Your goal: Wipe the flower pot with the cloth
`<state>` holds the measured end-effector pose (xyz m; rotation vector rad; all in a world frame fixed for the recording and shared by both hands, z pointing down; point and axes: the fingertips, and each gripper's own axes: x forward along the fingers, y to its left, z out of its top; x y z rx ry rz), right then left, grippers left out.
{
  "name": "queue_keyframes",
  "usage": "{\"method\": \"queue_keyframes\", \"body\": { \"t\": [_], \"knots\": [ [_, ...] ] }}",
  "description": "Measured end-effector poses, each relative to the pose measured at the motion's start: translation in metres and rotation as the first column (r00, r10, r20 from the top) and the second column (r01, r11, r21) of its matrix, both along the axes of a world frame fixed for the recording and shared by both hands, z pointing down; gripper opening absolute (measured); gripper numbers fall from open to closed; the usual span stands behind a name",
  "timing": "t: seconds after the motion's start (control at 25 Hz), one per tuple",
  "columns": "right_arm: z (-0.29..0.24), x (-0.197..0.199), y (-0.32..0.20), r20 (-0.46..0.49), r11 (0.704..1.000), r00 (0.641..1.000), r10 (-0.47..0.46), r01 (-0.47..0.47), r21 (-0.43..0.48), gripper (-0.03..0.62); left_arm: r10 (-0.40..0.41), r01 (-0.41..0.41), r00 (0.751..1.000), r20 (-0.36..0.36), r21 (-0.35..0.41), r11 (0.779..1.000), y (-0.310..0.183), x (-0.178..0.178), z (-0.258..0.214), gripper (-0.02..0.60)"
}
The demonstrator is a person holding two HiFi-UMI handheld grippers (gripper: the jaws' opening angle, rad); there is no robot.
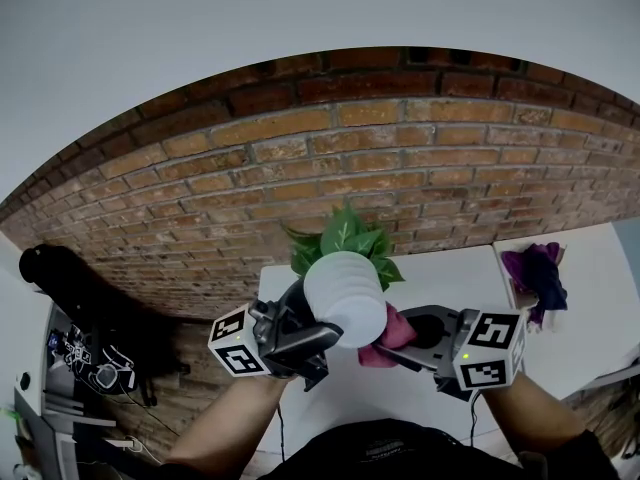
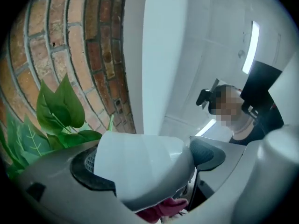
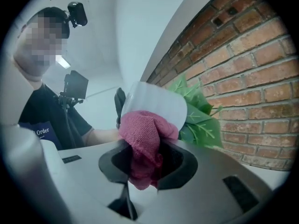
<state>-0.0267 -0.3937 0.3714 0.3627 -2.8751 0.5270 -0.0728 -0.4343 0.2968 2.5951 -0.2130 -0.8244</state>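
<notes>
Nearest, at 6 o'clock in the head view: both forearms, one gripper each.

Left gripper [image 1: 305, 328]: fingers [image 2: 208, 154] closed across the pot [image 1: 345, 298], one on each side of its white wall. The pot is held in the air above the counter [image 1: 450, 268], not resting on it.

Right gripper [image 1: 405, 340]: fingers [image 3: 180, 164] set narrow, pinching a bunched pink cloth [image 1: 385, 338]. A wad of cloth sticks out ahead of the tips.

Key relation: in the head view the pot lies at 10 o'clock from the right fingers, right beside them. The cloth touches the pot's lower wall at about 4 o'clock on the pot. In the right gripper view the pot sits at 12 o'clock, directly behind the wad. The right hand does the wiping; the left only holds.

Pot axis: it runs roughly 6 to 12 o'clock in the head view, tipped over, with the rounded base toward the person and the leaves [image 1: 345, 233] pointing away toward the wall [image 1: 400, 158]. Judgement: strokes along that axis, or a roll of the left wrist, would reach the unwiped wall.

Farther out: a purple rag [image 1: 535, 278] at 3 o'clock on the counter, well apart. Brick wall behind.
</notes>
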Motion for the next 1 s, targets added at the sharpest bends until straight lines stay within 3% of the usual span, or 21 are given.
{"method": "queue_keyframes", "body": {
  "t": [0.2, 0.44, 0.52, 0.64, 0.8, 0.88, 1.0],
  "knots": [
    [-0.019, 0.029, -0.019, 0.067, 0.997, 0.995, 0.072, -0.071, -0.017, 0.097, -0.001, -0.014, 0.988, 0.157, 0.098, 0.995, 0.015, 0.011, 0.009, 0.515],
    [-0.035, 0.040, -0.028, 0.079, 0.996, 0.993, 0.084, -0.084, -0.003, 0.097, -0.010, -0.079, 0.930, 0.366, 0.227, 0.971, 0.037, 0.035, 0.027, 0.515],
    [-0.036, 0.039, -0.027, 0.068, 0.997, 0.995, 0.077, -0.078, 0.007, 0.097, -0.030, -0.107, 0.894, 0.447, 0.278, 0.955, 0.044, 0.042, 0.035, 0.515],
    [-0.040, 0.036, -0.025, 0.059, 0.998, 0.996, 0.063, -0.064, 0.022, 0.097, -0.068, -0.155, 0.819, 0.569, 0.335, 0.929, 0.053, 0.053, 0.049, 0.515],
    [-0.048, 0.024, -0.017, 0.022, 0.996, 0.999, 0.030, -0.032, 0.084, 0.097, -0.110, -0.178, 0.731, 0.673, 0.344, 0.922, 0.056, 0.067, 0.067, 0.515],
    [-0.048, 0.013, -0.010, -0.046, 0.987, 0.999, 0.018, -0.011, 0.159, 0.097, -0.143, -0.184, 0.694, 0.706, 0.366, 0.912, 0.053, 0.073, 0.075, 0.515],
    [-0.041, -0.006, 0.004, -0.192, 0.961, 0.981, -0.012, 0.064, 0.267, 0.097, -0.211, -0.209, 0.609, 0.764, 0.412, 0.887, 0.050, 0.080, 0.088, 0.515]
  ]
}}
